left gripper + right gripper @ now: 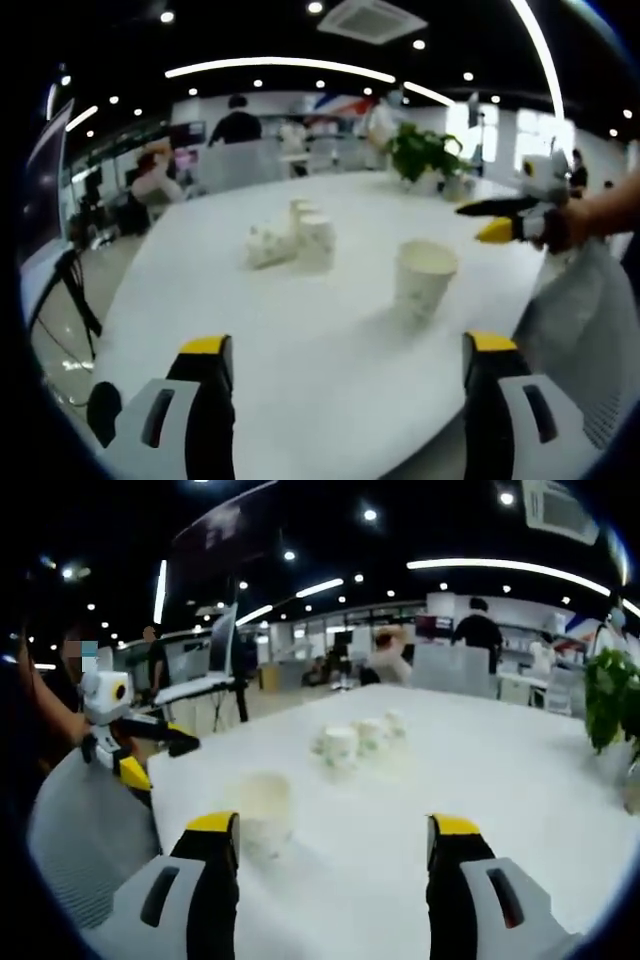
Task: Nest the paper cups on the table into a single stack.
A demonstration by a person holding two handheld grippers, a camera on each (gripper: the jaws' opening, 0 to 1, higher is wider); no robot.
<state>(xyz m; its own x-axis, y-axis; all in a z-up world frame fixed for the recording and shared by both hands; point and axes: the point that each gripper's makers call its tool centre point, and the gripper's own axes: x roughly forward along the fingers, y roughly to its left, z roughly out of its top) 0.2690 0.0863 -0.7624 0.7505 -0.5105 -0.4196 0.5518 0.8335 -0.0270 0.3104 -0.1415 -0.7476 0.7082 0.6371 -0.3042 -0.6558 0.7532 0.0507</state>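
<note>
Office lighting, round ceiling spots and long glowing strips, hangs over a broad white worktop (330,380) in an open-plan room. On the worktop, a single upright white paper cup (425,277) stands nearest the left gripper (340,372), whose yellow-tipped jaws are spread wide apart and hold nothing. Farther back, a small cluster of white paper cups (296,237) sits near the worktop's middle, at least one lying on its side beside upright ones. A leafy green potted plant (424,152) stands at the far edge of the worktop.

In the right gripper view, the single cup (264,810) appears blurred just beyond the left jaw of the right gripper (333,852), whose jaws likewise stand open and empty. The cluster (358,739) lies beyond it, well apart.

In the left gripper view the right gripper (510,220) enters from the right, held in a person's hand (570,224) above the worktop's edge. Seated and standing people (236,124), desks and monitors fill the far background.
</note>
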